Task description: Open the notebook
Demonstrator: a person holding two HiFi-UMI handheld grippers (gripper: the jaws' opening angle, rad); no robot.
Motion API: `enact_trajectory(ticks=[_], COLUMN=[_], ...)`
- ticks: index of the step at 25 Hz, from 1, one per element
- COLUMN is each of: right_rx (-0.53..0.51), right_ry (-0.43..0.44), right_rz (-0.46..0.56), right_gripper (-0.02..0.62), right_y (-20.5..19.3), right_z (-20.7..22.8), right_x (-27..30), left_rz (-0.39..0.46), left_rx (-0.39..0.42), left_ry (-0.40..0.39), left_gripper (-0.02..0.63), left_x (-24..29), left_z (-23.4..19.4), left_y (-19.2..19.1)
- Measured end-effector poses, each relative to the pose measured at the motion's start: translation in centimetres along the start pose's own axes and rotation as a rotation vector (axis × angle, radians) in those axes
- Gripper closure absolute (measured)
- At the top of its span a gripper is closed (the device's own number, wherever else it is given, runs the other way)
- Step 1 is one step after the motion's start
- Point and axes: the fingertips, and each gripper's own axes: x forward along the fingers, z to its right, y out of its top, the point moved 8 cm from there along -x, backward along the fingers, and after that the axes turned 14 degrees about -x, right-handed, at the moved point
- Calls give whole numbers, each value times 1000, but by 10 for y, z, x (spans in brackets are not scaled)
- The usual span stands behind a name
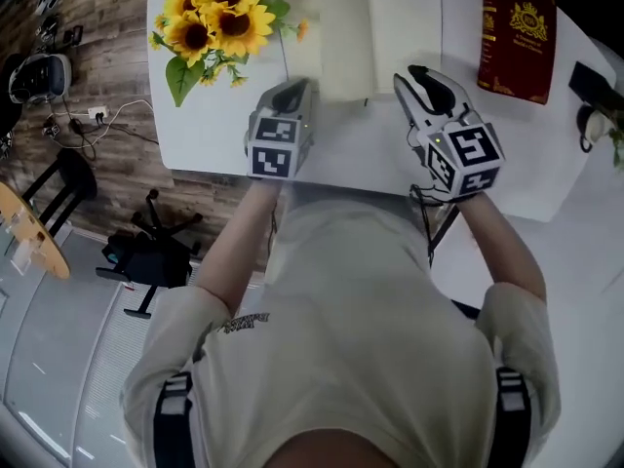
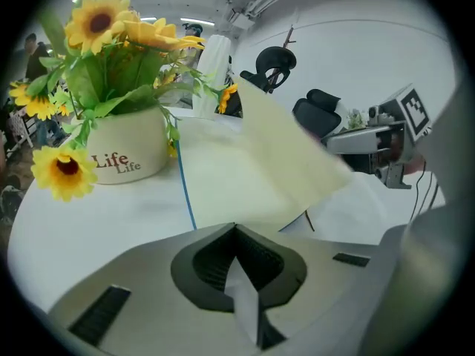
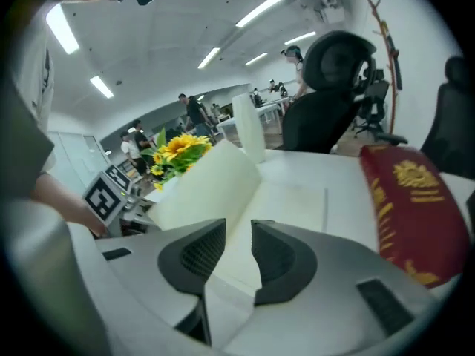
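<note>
White worktop (image 1: 214,135), sunflowers (image 1: 210,13) at 11 o'clock. The notebook (image 1: 405,37) lies open at 12, one page (image 1: 346,37) upright. My left gripper (image 1: 295,88) has its fingers closed. My right gripper (image 1: 414,74) has its fingers apart, gripping nothing, so I think that page may flop back.

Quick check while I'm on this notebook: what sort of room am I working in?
Most likely an open-plan office or lab workspace. There is a black swivel office chair beside the white table, long ceiling strip lights overhead, and several other people standing in the background.
</note>
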Motion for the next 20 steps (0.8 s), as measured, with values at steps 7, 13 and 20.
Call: enact_trajectory(ticks=[7, 13, 20], right_rx=[45, -45, -114], right_ry=[-104, -61, 111], right_rz=[-194, -185, -75], right_gripper=[385, 394, 397], right_y=[-62, -54, -6], right_z=[44, 17, -33], right_x=[3, 21, 63], left_rz=[4, 12, 11], left_rx=[3, 7, -22], left_ry=[0, 2, -6], left_gripper=[604, 604, 604], left_x=[-1, 0, -1], left_z=[1, 1, 2], left_y=[2, 1, 0])
